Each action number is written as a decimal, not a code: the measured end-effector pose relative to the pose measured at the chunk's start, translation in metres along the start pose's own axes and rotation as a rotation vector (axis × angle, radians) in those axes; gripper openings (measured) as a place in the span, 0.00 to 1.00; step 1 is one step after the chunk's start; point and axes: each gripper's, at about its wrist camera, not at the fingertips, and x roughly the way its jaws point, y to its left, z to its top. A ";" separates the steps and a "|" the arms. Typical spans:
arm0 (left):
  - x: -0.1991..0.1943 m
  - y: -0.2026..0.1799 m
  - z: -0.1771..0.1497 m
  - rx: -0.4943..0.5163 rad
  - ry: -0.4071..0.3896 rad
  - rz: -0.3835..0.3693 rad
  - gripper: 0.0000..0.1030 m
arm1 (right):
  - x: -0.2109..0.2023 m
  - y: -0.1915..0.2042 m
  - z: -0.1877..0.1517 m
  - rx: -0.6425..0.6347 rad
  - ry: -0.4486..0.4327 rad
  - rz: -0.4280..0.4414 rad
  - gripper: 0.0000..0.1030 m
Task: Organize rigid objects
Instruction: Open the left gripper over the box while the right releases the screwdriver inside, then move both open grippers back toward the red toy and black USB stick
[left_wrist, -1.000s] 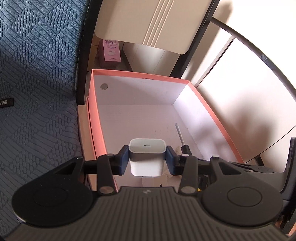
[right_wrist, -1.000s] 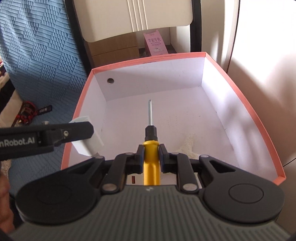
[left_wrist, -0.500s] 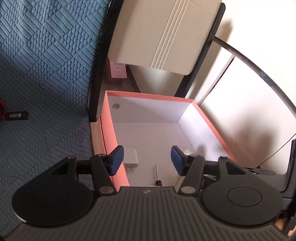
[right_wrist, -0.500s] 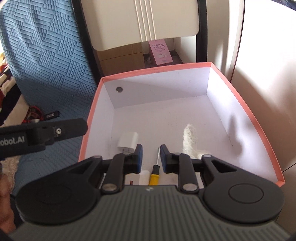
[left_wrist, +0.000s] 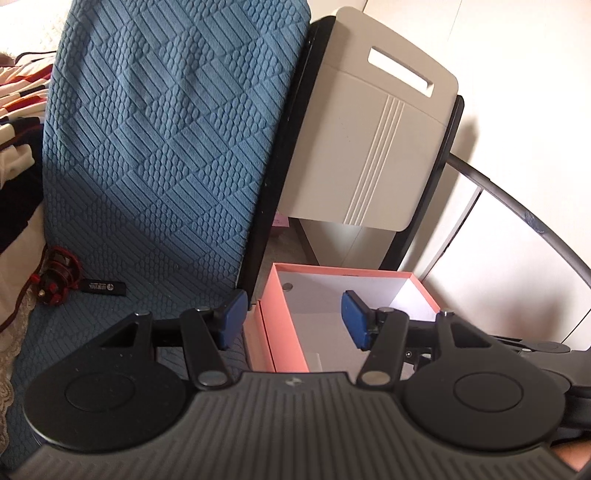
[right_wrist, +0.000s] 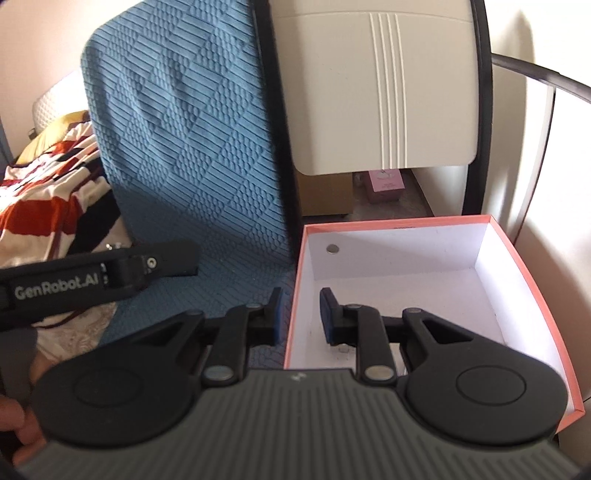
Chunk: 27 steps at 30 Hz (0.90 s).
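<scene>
A blue quilted cover (left_wrist: 155, 155), stitched in blocks of stripes and scales, fills most of the left wrist view and drapes over the seat beside the box. Behind it stands a cream plastic chair back (left_wrist: 373, 147) with three raised ribs and a slot handle near its top, framed in black. At the far left of the right wrist view lies a patchwork blanket (right_wrist: 48, 195) in red, white and black.

The salmon-pink cardboard box (right_wrist: 532, 280) sits to the right of the cover, below the chair back. It is open-topped, with a white inside, pink rim and outer walls, and a small round grey disc (right_wrist: 333, 249) on its far inner wall. Sunlight falls across its white floor. In the left wrist view a sliver of the white charger (left_wrist: 315, 362) shows on the box floor against the near-left wall, mostly hidden by the gripper body; the screwdriver cannot be made out in either view.

The left gripper (left_wrist: 293, 317) hangs over the box's near-left corner with its blue pads spread wide and nothing between them. The right gripper (right_wrist: 301, 314) straddles the box's left wall, its jaws parted by a narrower gap, also holding nothing.

On the cover at the left lie a black USB stick (left_wrist: 104, 287) and, just beside it, a red and black reel-like object (left_wrist: 57, 282). A small pink carton (right_wrist: 386, 184) stands on the floor under the chair back.
</scene>
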 end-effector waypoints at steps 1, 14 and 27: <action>-0.006 0.002 0.001 0.002 -0.012 0.007 0.61 | -0.001 0.004 0.000 -0.010 -0.004 0.002 0.24; -0.057 0.039 -0.006 -0.018 -0.087 0.094 0.61 | -0.011 0.049 -0.006 -0.105 -0.031 0.079 0.24; -0.081 0.073 -0.037 -0.022 -0.104 0.173 0.66 | -0.006 0.079 -0.039 -0.163 0.019 0.151 0.24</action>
